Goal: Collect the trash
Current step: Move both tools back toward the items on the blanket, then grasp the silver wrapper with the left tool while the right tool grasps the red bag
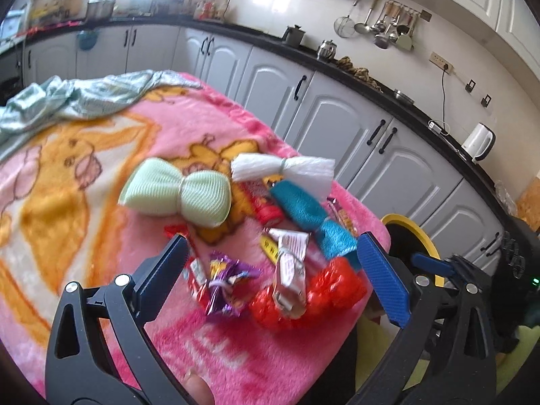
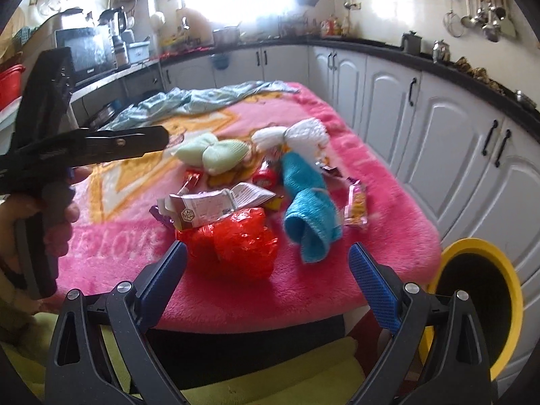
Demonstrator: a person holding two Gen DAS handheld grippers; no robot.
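A heap of trash lies on the pink blanket point(image 1: 101, 175) near its front right corner: a red crumpled plastic bag point(image 1: 324, 287) point(image 2: 243, 239), a silver wrapper point(image 1: 290, 270) point(image 2: 216, 206), a purple wrapper point(image 1: 226, 280) and small red wrappers point(image 1: 199, 280). My left gripper point(image 1: 273, 270) is open and hovers just above the heap, empty. My right gripper point(image 2: 266, 270) is open and empty at the blanket's front edge, just short of the red bag. The left gripper's body point(image 2: 50, 141) shows at the left of the right wrist view.
Bow-tied cloths lie among the trash: green point(image 1: 175, 192), white point(image 1: 283, 168), teal point(image 1: 314, 216). A yellow-rimmed bin point(image 2: 479, 303) point(image 1: 415, 236) stands on the floor to the right of the table. A pale blue cloth point(image 1: 84, 98) lies at the far end. Grey cabinets point(image 1: 337, 128) lie beyond.
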